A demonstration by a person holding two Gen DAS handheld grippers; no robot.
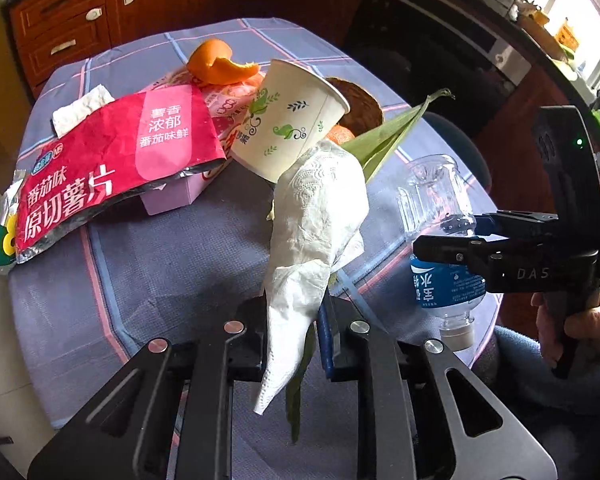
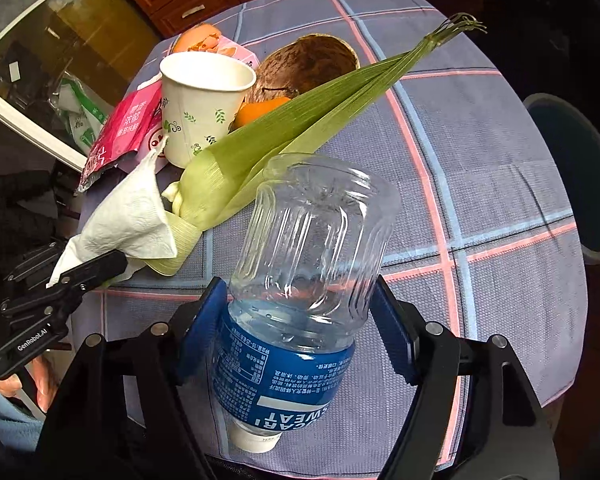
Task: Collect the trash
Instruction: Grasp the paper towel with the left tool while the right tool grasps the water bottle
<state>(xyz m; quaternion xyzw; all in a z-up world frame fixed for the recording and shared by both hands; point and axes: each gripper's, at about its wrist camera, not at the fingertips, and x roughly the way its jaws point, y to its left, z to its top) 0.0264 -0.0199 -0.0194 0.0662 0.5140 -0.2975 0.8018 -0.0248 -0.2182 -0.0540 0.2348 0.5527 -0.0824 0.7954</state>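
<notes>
The left gripper (image 1: 290, 344) has its jaws pinched on a white paper napkin (image 1: 316, 232) together with the base of a green corn husk (image 2: 300, 108); the napkin hangs in a twisted cone through the lower middle of the left wrist view, and the husk runs away toward the upper right. The right gripper (image 2: 300, 320) has its jaws clamped on a clear plastic bottle (image 2: 308, 248) at its blue label, cap end down toward the lower edge of the right wrist view, clear base pointing up into the frame. A hand (image 1: 572, 320) grips the right gripper's handle at the right edge of the left wrist view.

Beyond the jaws, on the counter under a blue-grey checked cloth (image 2: 500, 160), a white paper cup (image 2: 204, 108) with green leaf prints stands just behind the husk. To its left lies a red crisp bag (image 1: 112, 164) draped over a pink box (image 1: 172, 196), with another white tissue (image 1: 82, 108) tucked behind the bag at upper left. Orange peel (image 1: 220, 62) sits at the far side, and a brown coconut shell (image 2: 308, 64) rests beside the cup. A round bin (image 2: 572, 176) shows at the right edge, off the counter.
</notes>
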